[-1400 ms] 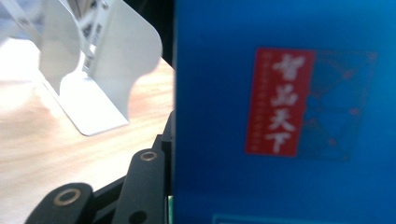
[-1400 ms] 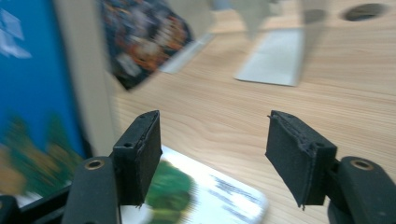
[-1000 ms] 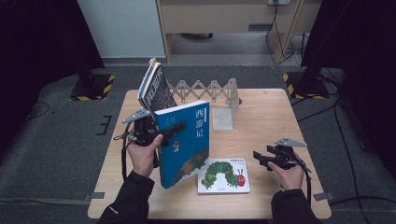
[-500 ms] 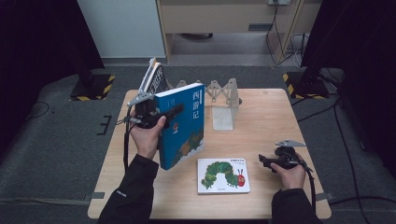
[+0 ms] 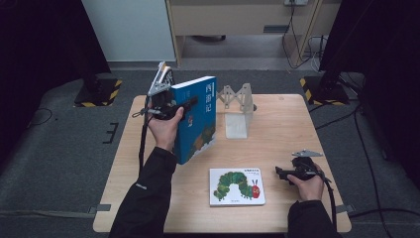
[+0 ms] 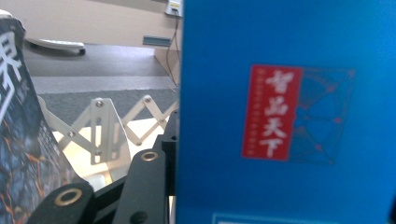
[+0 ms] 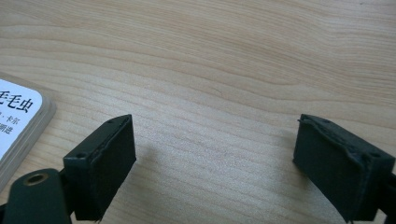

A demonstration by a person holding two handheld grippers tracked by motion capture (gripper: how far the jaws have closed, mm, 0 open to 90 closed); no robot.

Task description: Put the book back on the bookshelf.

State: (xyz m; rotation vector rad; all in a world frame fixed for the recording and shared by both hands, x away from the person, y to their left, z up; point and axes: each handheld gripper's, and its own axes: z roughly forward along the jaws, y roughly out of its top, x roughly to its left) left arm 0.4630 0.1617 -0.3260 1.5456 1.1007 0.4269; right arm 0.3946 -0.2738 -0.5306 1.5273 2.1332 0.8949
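Left claw (image 5: 184, 105) clamped on upright blue hardcover book (image 5: 198, 119), carried toward white accordion rack (image 5: 236, 99) at surface's far edge; right claw (image 5: 279, 171), empty, just opening beside flat caterpillar picture book (image 5: 236, 186).

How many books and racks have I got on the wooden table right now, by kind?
Books: 3 (thick blue hardcover book, dark-covered book, flat white caterpillar picture book)
Folding metal accordion racks: 1
Total: 4

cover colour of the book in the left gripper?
Blue book, with a red label; clearest in the left gripper view.
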